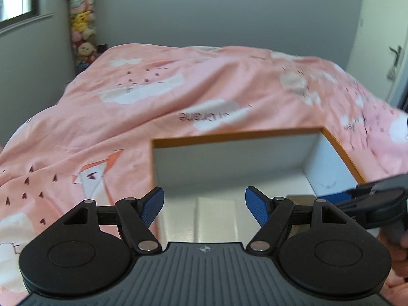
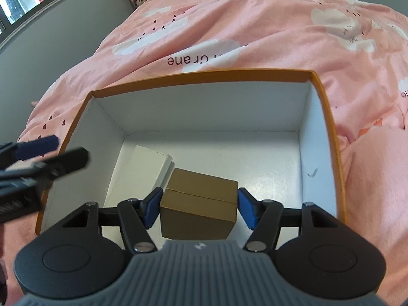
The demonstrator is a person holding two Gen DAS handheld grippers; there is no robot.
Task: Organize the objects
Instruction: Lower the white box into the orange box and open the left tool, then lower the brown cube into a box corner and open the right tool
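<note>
An open orange-rimmed box (image 2: pixel 329 127) with white inside walls sits on a pink bed cover; it also shows in the left wrist view (image 1: pixel 237 134). Inside lie a white flat box (image 2: pixel 142 168) and a brown box (image 2: pixel 201 199). My right gripper (image 2: pixel 200 209) is inside the big box, its blue pads on both sides of the brown box, touching or nearly touching it. My left gripper (image 1: pixel 204 205) is open and empty over the box's near left part, above the white flat box (image 1: pixel 216 216). The right gripper's side shows at the right of the left wrist view (image 1: pixel 369 201).
The pink bed cover (image 1: pixel 153 89) with cloud prints surrounds the box. A column of plush toys (image 1: pixel 81 25) stands in the far left corner by a window. A door with a handle (image 1: pixel 395 53) is at the right. The left gripper (image 2: pixel 30 168) reaches in at the right view's left edge.
</note>
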